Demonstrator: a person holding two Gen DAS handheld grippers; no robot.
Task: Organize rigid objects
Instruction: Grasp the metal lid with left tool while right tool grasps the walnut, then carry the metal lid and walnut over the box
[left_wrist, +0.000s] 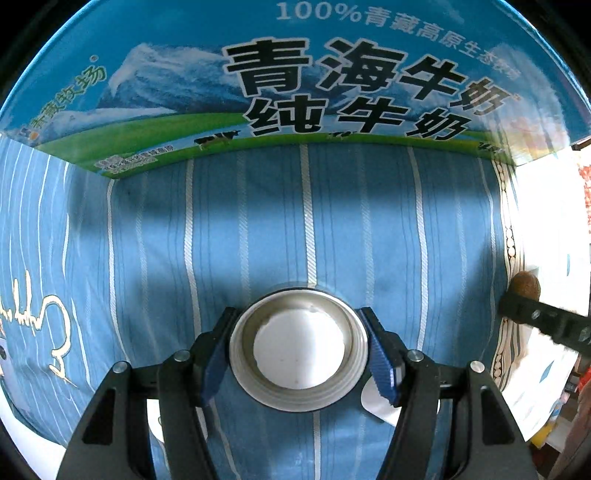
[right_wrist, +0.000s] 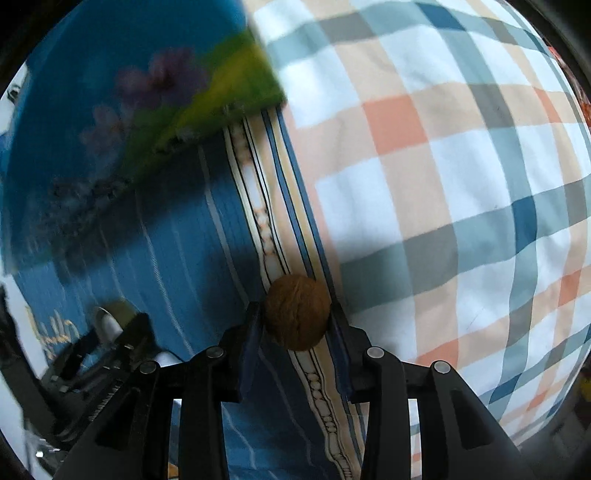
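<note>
**Inventory: two tools, each carrying one rigid object, over striped bedding**

Left wrist view, left to right:
- Blue striped sheet (left_wrist: 258, 229), with gold script embroidery at its left edge, is covering the surface below.
- Milk carton box (left_wrist: 295, 74), blue with a mountain-and-meadow print and large black Chinese lettering, is standing across the far side of the sheet and filling the top of the view.
- Left tool (left_wrist: 299, 350) is clenching a white round lid (left_wrist: 299, 349). The lid is sitting between the two blue-padded fingers (left_wrist: 382, 363), one pad pressing on each side, its hollow face turned toward the camera. It is being held above the sheet, near the middle of the view.
- A small white piece is showing just under the right finger; what it is cannot be told.
- Right tool is entering at the far right edge, with a walnut (left_wrist: 526, 286) at its tip.

Right wrist view, left to right:
- Left tool is appearing blurred at the lower left.
- The box is showing blurred at the upper left.
- Patterned border band (right_wrist: 266, 229) is running diagonally along the sheet's edge.
- Right tool (right_wrist: 297, 314) is grasping the brown walnut between its fingers, over the border band.
- Plaid fabric (right_wrist: 443, 184), in white, orange, beige and blue-grey checks, is filling the right half, lying just beside the border band.
</note>
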